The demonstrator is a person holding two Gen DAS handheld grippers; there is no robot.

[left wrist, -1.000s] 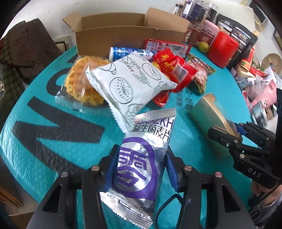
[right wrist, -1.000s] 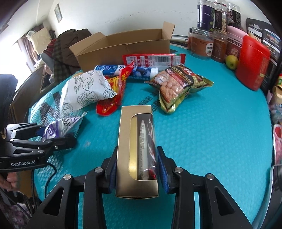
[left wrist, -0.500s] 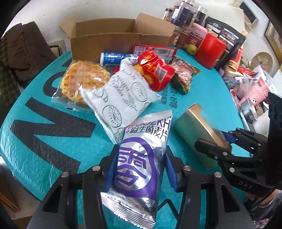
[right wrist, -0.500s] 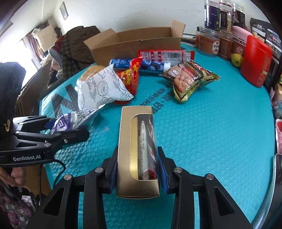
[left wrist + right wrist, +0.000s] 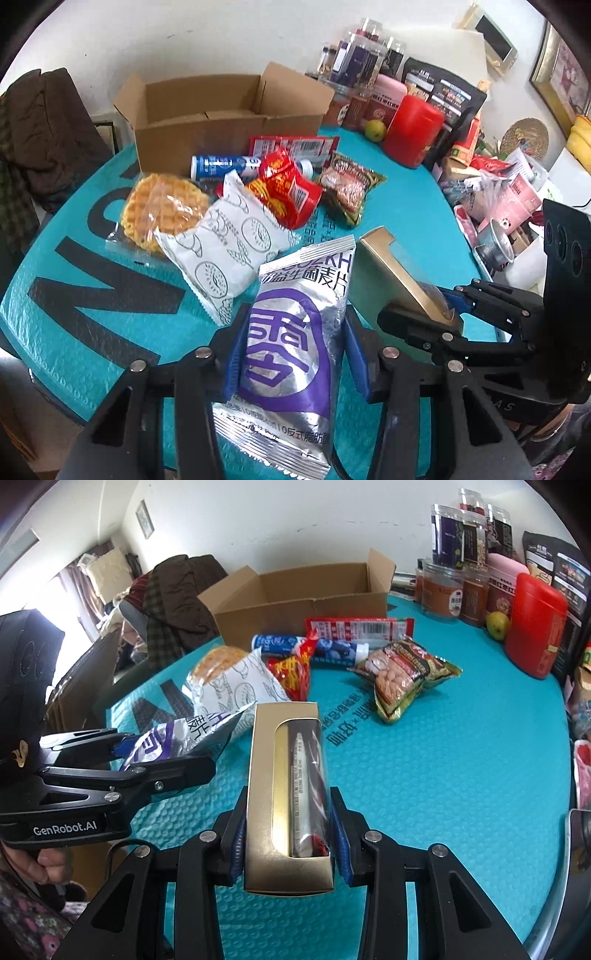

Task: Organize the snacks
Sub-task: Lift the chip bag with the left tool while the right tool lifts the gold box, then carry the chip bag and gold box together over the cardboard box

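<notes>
Left wrist view: left gripper (image 5: 293, 356) clamps the silver pouch (image 5: 291, 343); right gripper (image 5: 290, 836) clamps the gold box (image 5: 286, 797). Both items point lengthwise at the open carton (image 5: 225, 122), beyond the snack pile (image 5: 251, 206), probably their destination.

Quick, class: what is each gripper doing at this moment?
Left gripper: shut on the silver and purple snack pouch.
Right gripper: shut on the gold window box.
</notes>
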